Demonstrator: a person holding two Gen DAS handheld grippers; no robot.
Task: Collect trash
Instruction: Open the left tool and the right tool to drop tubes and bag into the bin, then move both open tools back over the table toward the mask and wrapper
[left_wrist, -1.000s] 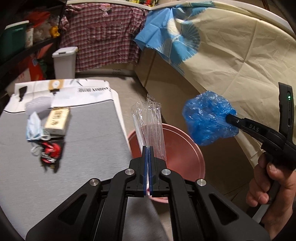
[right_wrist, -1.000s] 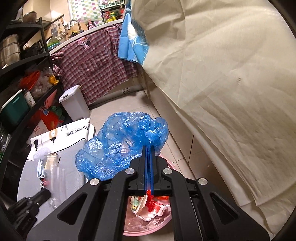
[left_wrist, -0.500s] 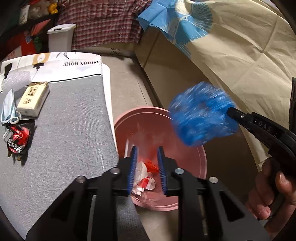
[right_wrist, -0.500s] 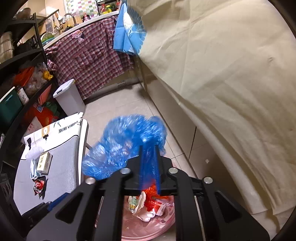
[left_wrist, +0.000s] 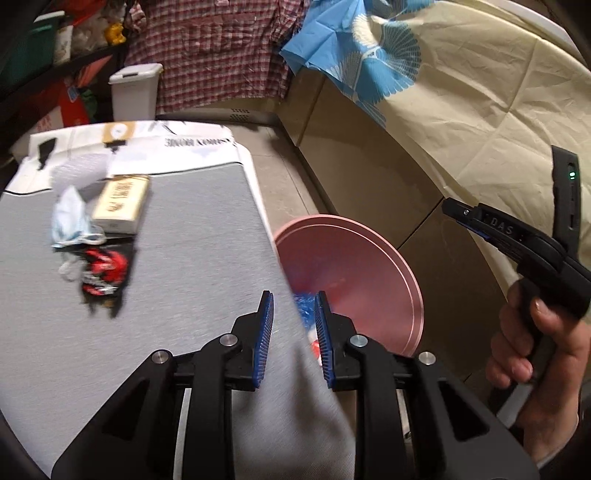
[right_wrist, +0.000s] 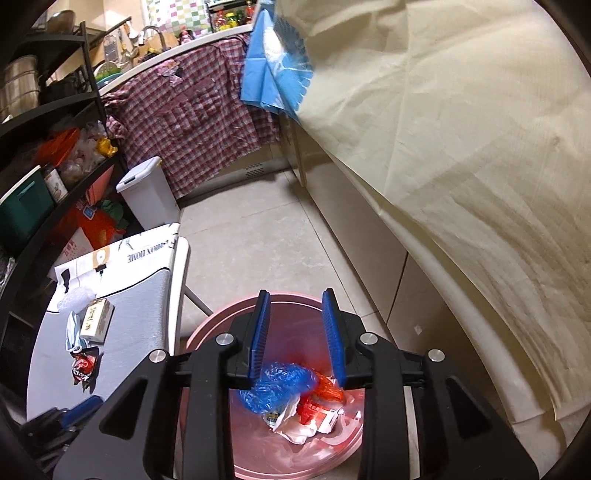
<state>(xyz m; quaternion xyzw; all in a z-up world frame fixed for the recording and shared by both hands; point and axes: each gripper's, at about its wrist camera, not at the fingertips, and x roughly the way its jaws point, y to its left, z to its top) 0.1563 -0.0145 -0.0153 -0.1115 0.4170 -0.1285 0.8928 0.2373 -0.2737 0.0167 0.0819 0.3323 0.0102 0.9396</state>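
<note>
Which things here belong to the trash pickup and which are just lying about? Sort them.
Part of the job:
pink bin
blue plastic bag in the bin
face mask
red wrapper
small box

Just lying about:
plaid shirt
white lidded bin
blue cloth
cream sheet

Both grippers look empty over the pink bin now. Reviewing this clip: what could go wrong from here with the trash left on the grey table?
1. The face mask, the cardboard box and the red-and-black wrapper lie bunched together, so the left gripper may pinch two at once or push one aside.
2. The pink bin sits below the grey table edge; a carry released early could land on the floor.
3. The thin mask may slip from the pads.
</note>
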